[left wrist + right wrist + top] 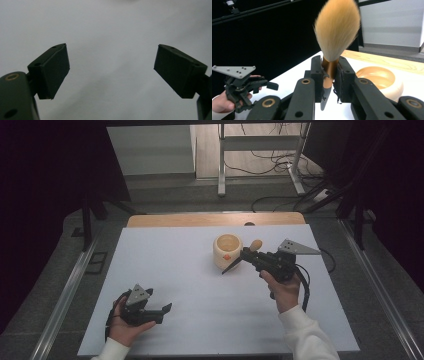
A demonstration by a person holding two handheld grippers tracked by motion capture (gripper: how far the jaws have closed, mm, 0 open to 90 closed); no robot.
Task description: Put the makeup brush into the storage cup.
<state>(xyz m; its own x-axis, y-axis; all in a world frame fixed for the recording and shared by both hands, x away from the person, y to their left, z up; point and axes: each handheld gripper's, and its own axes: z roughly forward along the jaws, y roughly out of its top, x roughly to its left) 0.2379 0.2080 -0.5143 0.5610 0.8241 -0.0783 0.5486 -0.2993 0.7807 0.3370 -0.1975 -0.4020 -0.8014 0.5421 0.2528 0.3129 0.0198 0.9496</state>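
My right gripper [248,254] [329,65] is shut on a brush [336,30] by its copper collar. The tan bristles [256,244] stick up past the jaws, and the dark pointed handle [229,267] slants down toward the table. A cream cup [226,252] [384,83] with an orange inside stands on the white table top just left of that gripper in the high view. My left gripper [163,311] [111,67] stands open near the table's front left, nothing between its jaws, and it also appears far off in the right gripper view [265,84].
A white sheet [200,290] covers the table, with a wooden strip [215,219] bare at the far edge. Beyond it are a metal desk frame [260,150] and cables on the floor. Dark curtains stand on both sides.
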